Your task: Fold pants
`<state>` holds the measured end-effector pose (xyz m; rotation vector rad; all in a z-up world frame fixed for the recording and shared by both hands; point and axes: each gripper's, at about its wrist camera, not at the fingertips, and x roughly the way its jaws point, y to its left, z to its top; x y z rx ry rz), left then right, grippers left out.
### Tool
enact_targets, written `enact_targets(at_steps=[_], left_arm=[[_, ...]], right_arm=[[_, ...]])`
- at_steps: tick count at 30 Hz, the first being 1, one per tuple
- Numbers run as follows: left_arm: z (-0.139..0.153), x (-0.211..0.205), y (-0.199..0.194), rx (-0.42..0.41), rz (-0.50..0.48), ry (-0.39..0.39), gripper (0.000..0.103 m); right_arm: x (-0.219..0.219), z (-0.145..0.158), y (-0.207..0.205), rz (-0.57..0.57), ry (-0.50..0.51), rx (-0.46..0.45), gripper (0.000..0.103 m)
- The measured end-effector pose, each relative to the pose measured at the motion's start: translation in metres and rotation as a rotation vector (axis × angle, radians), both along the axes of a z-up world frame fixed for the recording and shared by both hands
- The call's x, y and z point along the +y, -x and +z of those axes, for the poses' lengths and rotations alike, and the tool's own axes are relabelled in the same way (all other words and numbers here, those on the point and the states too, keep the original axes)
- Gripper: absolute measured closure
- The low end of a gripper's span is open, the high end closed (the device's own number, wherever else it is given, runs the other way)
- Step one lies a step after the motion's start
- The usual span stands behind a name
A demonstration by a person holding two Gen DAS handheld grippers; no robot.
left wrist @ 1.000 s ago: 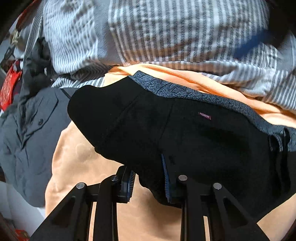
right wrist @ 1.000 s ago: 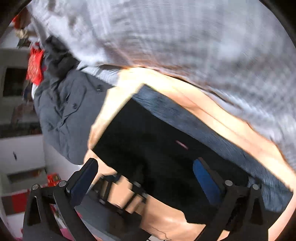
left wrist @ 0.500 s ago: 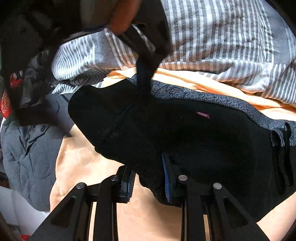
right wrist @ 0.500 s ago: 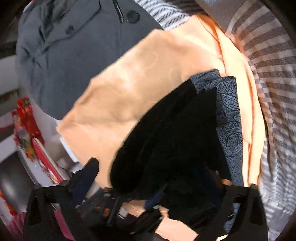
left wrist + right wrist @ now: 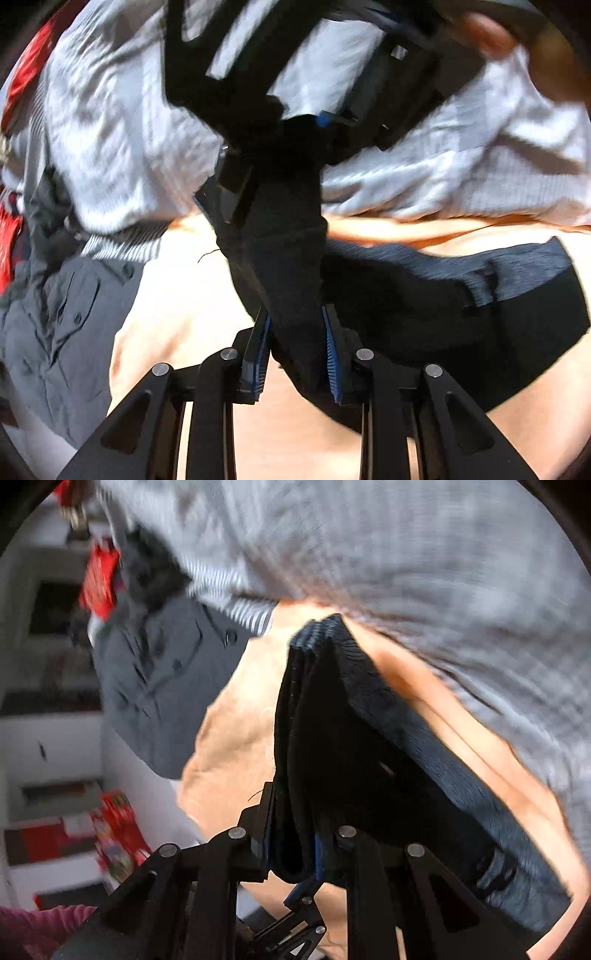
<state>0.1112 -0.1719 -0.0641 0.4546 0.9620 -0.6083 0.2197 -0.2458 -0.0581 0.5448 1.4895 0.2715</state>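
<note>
Pinching a thick fold of the black fabric pants with the grey knit waistband (image 5: pixel 424 314), the left gripper (image 5: pixel 295 354) has its two blue-padded fingers pressed against the cloth from either side, in the near centre of its own camera's view. From that grip the dark fabric rises in a twisted column toward the far side, where the right gripper (image 5: pixel 306 122) clamps the upper end of the same fold; its black frame is blurred there, so its fingers cannot be made out clearly in that view. The rest of the pants lies spread to the right on the peach-orange bed sheet (image 5: pixel 192 325), with the grey waistband along the far edge.

In the right wrist view, the right gripper (image 5: pixel 291 849) is closed on several stacked layers of the black cloth, which hang between its fingers and run away from the camera to a bunched end of waistband. Below it, part of the other gripper's black linkage shows.

A grey-and-white striped quilt (image 5: pixel 443 166) lies crumpled across the far side of the sheet. A dark grey buttoned jacket (image 5: pixel 55 314) lies on the left, just beside the sheet's edge. Red items (image 5: pixel 98 579) show blurred at the far left.
</note>
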Motion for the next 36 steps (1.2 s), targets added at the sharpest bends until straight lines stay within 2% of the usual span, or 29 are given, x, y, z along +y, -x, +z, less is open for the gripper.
enact_targets(at_steps=[6,11,18,25,31,34,36], left_arm=[[0.032,-0.045,0.045,-0.027,-0.140,0.030,0.075],[0.051,-0.087,0.093,-0.037,-0.266,0.041,0.075],[0.051,-0.147,0.161,0.015,-0.417,0.043,0.075],[0.004,-0.195,0.221,0.044,-0.537,-0.066,0.075],[-0.030,-0.200,0.234,0.030,-0.577,-0.162,0.075],[-0.032,-0.198,0.238,0.013,-0.592,-0.181,0.062],[-0.026,-0.193,0.238,0.050,-0.590,-0.175,0.038]], right_arm=[[-0.071,0.037,0.079,-0.188,-0.088,-0.126,0.085],[-0.128,0.053,0.154,-0.340,-0.153,-0.179,0.085],[-0.196,0.052,0.261,-0.535,-0.198,-0.248,0.085],[-0.254,-0.004,0.349,-0.718,-0.236,-0.223,0.085],[-0.267,-0.068,0.384,-0.821,-0.295,-0.149,0.085],[-0.269,-0.084,0.392,-0.854,-0.317,-0.140,0.085],[-0.271,-0.090,0.399,-0.872,-0.324,-0.132,0.083]])
